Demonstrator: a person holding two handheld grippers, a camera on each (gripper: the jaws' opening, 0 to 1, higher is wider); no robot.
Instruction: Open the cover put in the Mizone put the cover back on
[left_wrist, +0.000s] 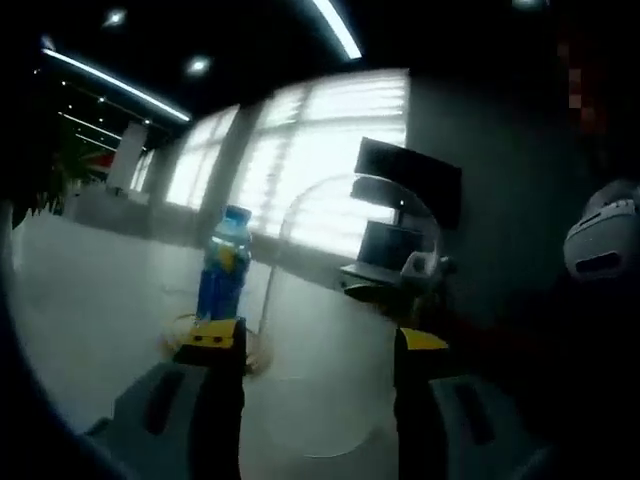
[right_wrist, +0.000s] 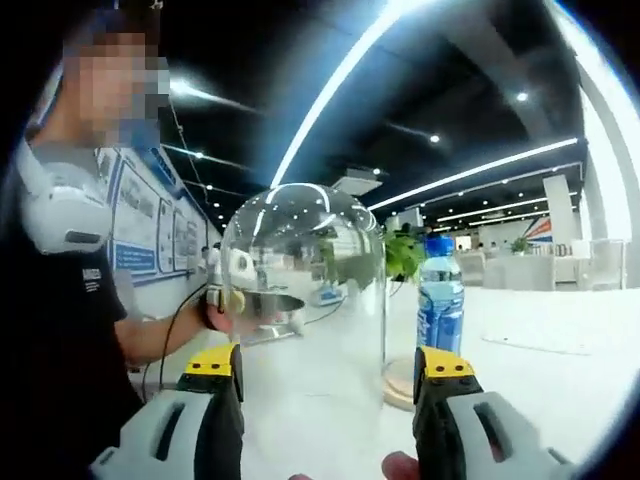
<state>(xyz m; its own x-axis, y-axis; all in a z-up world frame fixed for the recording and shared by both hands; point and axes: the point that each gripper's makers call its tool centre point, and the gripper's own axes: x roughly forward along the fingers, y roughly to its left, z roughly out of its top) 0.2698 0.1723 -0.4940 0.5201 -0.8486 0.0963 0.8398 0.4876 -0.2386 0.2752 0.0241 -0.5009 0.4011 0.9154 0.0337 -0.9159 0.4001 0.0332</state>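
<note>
Clear glass dome cover, tall and round-topped, upright on the white table between the right gripper's spread, empty jaws; blue Mizone bottle upright just beside the cover, on a round wooden base. In the left gripper view, the left gripper is likewise parted and empty, the cover between its jaws, the bottle behind the left-hand jaw; a person in a dark shirt stands close by.
</note>
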